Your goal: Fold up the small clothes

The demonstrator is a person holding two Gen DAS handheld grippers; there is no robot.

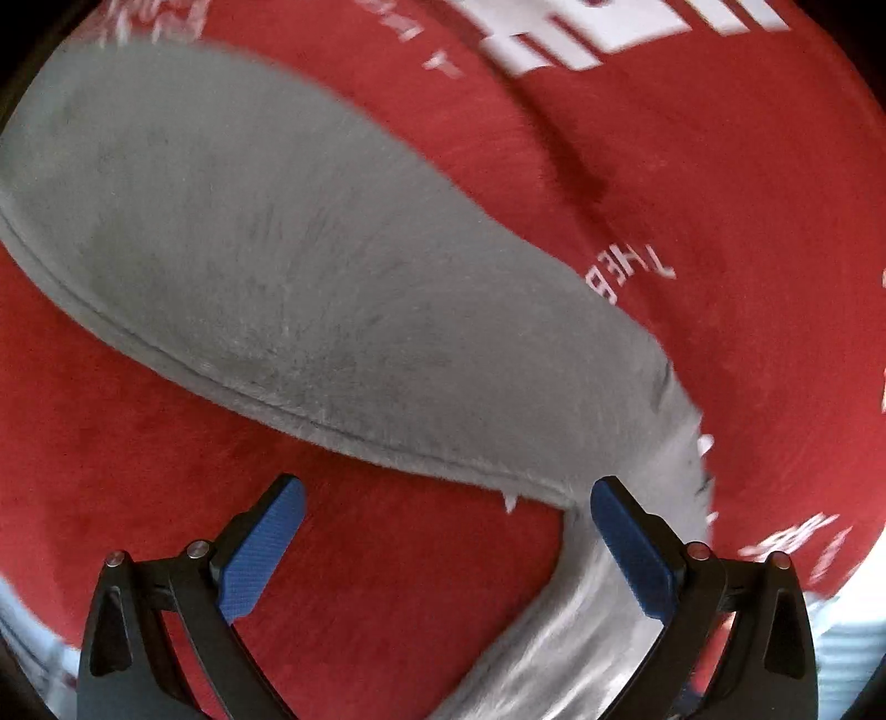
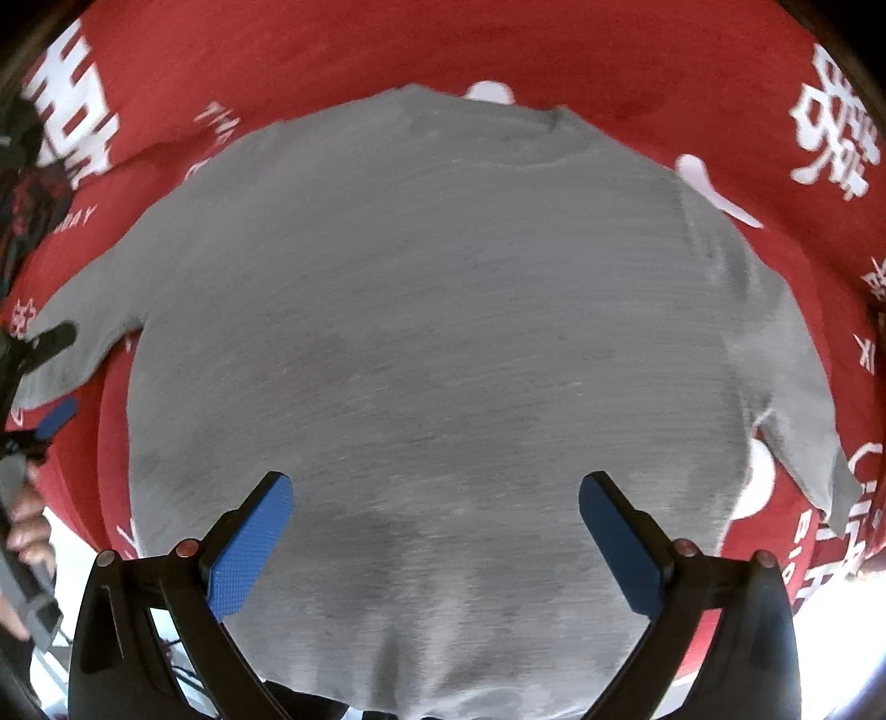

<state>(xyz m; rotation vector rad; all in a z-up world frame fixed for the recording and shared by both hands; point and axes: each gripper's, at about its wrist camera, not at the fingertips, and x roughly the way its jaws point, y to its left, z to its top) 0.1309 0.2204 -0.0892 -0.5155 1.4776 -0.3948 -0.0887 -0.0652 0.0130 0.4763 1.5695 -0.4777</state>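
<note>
Two grippers, one shirt, one red cloth with white print under it.

Right gripper (image 2: pixel 436 504): its two blue pads (image 2: pixel 249 548) stand wide apart and hold nothing. It hangs above the grey shirt (image 2: pixel 432 310), which passes directly beneath and between the fingers, with the hem end nearest the tool. The shirt lies flat, with its long axis running straight ahead from the tool, hem near and neckline far. One short sleeve spreads out ahead-left and the other ahead-right. The far sleeve ends and collar stop short of the cloth's print, so bare red cloth (image 2: pixel 498 50) borders the shirt ahead and on both sides. At the far left of this view the left gripper's blue pad shows beside the left sleeve end, with a hand (image 2: pixel 30 526) on its handle nearer in.

Left gripper (image 1: pixel 447 507): it too is spread wide, gripping nothing. Red cloth fills the gap between the fingers. The right finger sits close against a pale strip of shirt that runs down past it; whether they touch is unclear. Ahead, the sleeve (image 1: pixel 266 243) stretches as a long grey tongue from near-right to far-left, hemmed edge toward the tool, with open red cloth on the near-left and beyond it far-right. Motion blur softens the fabric edges.
</note>
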